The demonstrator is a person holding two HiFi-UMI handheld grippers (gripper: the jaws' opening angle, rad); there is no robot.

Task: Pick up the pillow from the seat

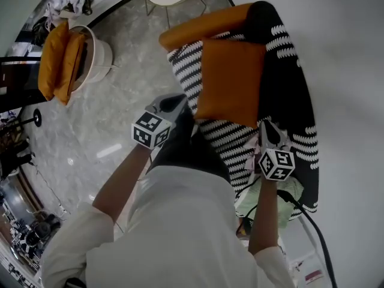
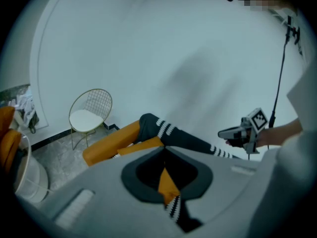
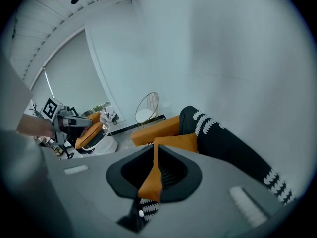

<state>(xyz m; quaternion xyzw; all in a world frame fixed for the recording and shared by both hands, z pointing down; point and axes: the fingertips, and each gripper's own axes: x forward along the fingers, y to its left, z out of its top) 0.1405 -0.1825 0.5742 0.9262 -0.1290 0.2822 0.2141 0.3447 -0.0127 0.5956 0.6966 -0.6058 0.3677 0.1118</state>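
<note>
My left tongs (image 1: 180, 102), right tongs (image 1: 268, 131) both clenched, empty; must open wide, flank square orange fabric pillow (image 1: 231, 80) edges, squeeze evenly.

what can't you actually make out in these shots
- Head view: front edge of the seat, covered by the person's torso.
- Head view: a pale green thing by the right arm, mostly covered by it; unidentifiable.
- Both gripper views: lower part of the pillow, behind each tool's own body.
- Head view: how the jaws of the left tool and right tool stand, foreshortened beyond their marker cubes.
</note>
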